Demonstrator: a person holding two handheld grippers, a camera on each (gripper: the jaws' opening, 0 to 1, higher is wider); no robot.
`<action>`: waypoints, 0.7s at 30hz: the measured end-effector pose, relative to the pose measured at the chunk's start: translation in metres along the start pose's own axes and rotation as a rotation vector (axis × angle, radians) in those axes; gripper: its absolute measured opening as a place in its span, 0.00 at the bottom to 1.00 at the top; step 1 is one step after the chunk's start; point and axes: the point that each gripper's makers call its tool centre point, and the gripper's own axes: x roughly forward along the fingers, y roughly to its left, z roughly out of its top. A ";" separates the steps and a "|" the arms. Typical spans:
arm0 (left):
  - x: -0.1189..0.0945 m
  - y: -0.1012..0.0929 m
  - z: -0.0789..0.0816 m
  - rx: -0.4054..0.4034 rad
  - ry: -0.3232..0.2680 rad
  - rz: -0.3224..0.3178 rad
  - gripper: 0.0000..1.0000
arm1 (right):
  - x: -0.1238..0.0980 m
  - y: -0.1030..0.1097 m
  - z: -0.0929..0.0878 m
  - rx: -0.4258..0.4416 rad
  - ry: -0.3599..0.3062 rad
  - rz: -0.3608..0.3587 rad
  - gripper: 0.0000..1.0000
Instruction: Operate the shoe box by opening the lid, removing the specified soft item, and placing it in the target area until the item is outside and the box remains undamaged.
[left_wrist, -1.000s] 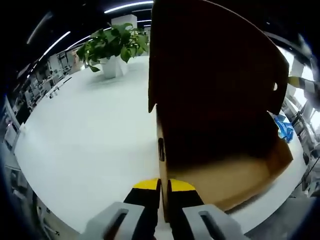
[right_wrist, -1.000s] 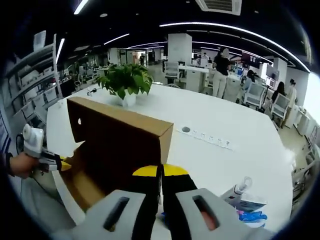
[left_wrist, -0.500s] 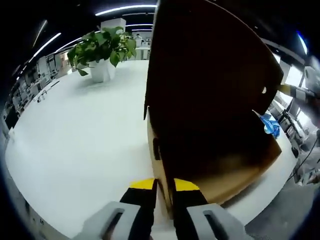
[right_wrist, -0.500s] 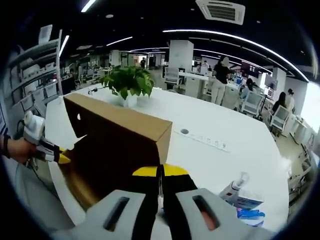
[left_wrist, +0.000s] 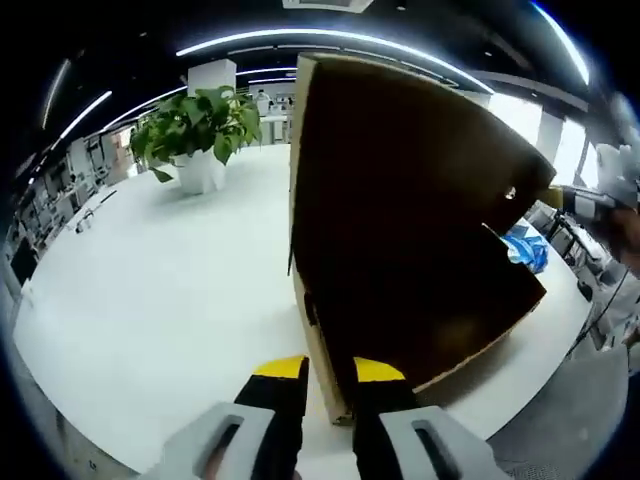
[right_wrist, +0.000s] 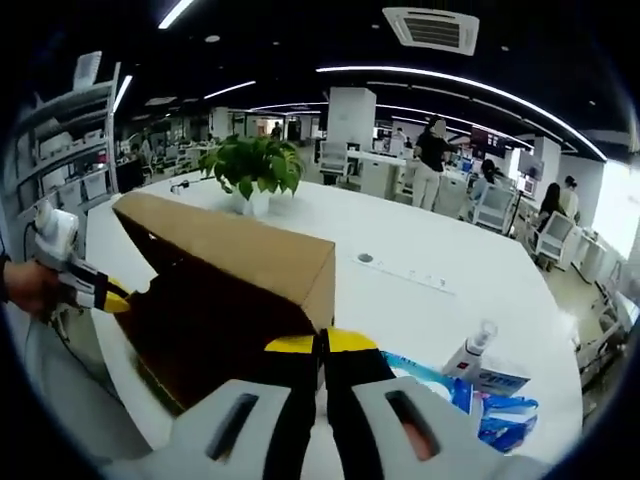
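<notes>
Left gripper pinches the shoe box wall at the white table's near edge. Box interior is too dark to make out; soft item can't be seen. Potted plant at the far side. Right gripper jaws pressed together on the lid corner. Spray bottle and blue packaging partly cut off beside it. Open-plan office, people standing behind.

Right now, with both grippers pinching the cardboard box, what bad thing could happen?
The left hand-held gripper pinches a thin wall of the shoe box, which might crease or tear. The box sits near the table edge and could slide off. The blue packet close by might get knocked.
</notes>
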 end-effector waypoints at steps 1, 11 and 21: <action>-0.004 -0.001 0.003 -0.006 -0.012 -0.001 0.16 | -0.001 0.001 -0.001 0.002 0.001 0.001 0.00; -0.027 -0.018 0.027 0.004 -0.081 -0.041 0.16 | -0.010 0.009 -0.023 0.022 0.030 0.015 0.01; -0.038 -0.024 0.041 0.068 -0.102 -0.058 0.16 | -0.015 0.014 -0.039 0.053 0.059 0.023 0.00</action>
